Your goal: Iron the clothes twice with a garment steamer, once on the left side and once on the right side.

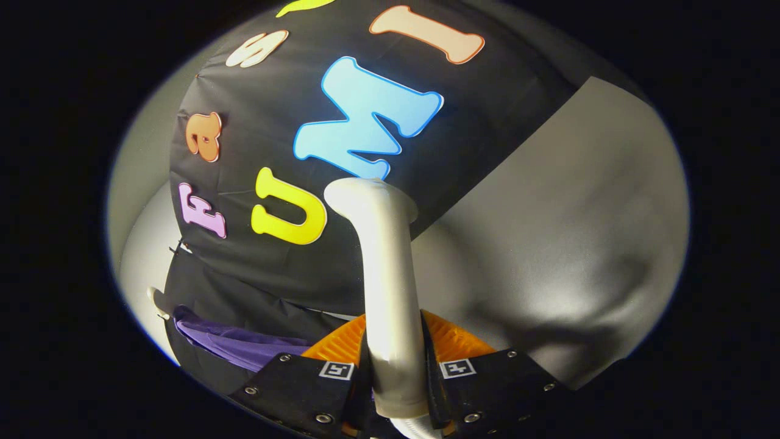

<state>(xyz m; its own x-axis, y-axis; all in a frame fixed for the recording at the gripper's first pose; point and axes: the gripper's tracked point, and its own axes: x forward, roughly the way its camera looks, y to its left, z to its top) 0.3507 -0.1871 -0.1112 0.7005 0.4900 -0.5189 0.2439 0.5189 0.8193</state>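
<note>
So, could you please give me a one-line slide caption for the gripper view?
Gripper shut on the garment steamer handle, purple garment off to one side.

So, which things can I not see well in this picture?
- Steamer: the head bends away at the top, so its face is hidden; the base is hidden between the gripper fingers, which press on the handle.
- Purple garment: mostly hidden behind the fingers.

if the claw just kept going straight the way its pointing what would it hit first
Probably the booth's black cloth wall. The claw is shut on the white steamer handle, whose far end would arrive first. The purple garment lies off to one side. Depth is unclear.
</note>
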